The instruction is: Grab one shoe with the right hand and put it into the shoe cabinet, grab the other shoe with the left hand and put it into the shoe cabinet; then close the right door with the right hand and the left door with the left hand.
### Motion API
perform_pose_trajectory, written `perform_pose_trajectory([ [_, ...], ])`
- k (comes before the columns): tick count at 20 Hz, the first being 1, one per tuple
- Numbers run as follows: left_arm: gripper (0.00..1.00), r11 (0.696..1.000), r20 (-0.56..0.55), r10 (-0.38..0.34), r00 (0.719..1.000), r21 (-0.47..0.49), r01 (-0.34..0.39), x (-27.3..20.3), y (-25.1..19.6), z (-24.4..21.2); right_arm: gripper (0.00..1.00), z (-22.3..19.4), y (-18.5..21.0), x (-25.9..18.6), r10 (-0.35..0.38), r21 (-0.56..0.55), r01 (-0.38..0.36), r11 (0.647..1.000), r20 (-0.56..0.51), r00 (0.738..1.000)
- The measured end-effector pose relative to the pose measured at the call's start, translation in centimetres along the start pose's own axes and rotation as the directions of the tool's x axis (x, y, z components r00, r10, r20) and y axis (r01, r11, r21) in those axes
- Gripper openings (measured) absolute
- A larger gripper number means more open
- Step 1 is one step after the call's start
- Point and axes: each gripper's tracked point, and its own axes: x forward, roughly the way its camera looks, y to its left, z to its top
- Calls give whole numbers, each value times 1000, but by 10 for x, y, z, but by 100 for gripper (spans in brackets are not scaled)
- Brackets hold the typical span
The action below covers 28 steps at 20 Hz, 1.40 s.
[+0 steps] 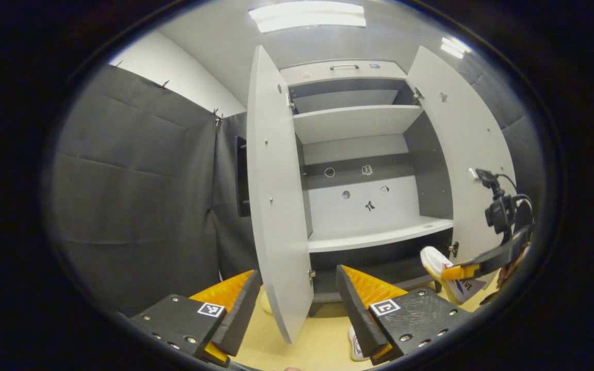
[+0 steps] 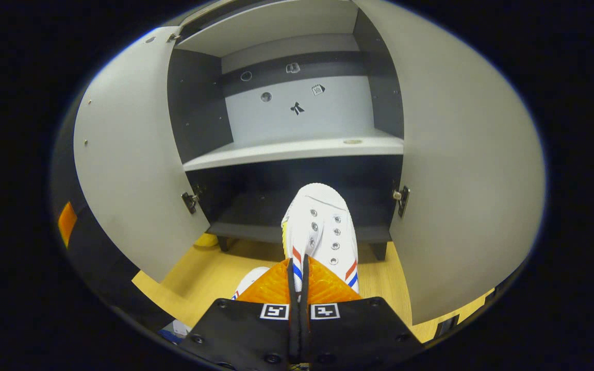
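Observation:
In the right gripper view my right gripper [image 2: 297,288] is shut on the heel end of a white shoe [image 2: 320,226] with red and blue stripes. Its toe points at the dark bottom compartment [image 2: 276,206] of the shoe cabinet. The left gripper view shows that same shoe [image 1: 439,265] hanging in the right gripper [image 1: 462,271], in front of the cabinet's lower right corner. The second white shoe [image 1: 357,344] lies on the wooden floor, seen also as the second shoe [image 2: 249,281] beside my right fingers. My left gripper [image 1: 297,314] is open and holds nothing, with the left door's edge [image 1: 281,206] between its fingers.
Both cabinet doors stand wide open: the left door [image 2: 132,165] and the right door [image 2: 462,170]. A white shelf [image 2: 292,149] lies above the bottom compartment, and another shelf [image 1: 353,121] sits higher up. A small yellow object [image 2: 207,240] sits on the floor by a cabinet leg.

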Motion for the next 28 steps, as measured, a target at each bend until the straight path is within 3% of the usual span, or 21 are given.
perform_pose_trajectory([
  [6, 87, 1000, 10, -23, 1000, -5, 23, 2, -4, 1, 0, 79, 12, 1, 28, -27, -25, 999, 125, 992],
  [17, 87, 999, -13, -36, 999, -23, 36, -13, -9, -6, 0, 205, -3, 77, -43, -41, 54, 998, 245, 968],
  [21, 87, 999, -25, -28, 999, -27, 27, -20, -2, -10, 1, 227, -12, 117, -85, -31, 95, 995, 229, 970],
  [28, 87, 999, -54, -47, 997, -13, 47, -21, -7, -19, 1, 221, -14, 178, -131, -23, 135, 991, 128, 983],
])
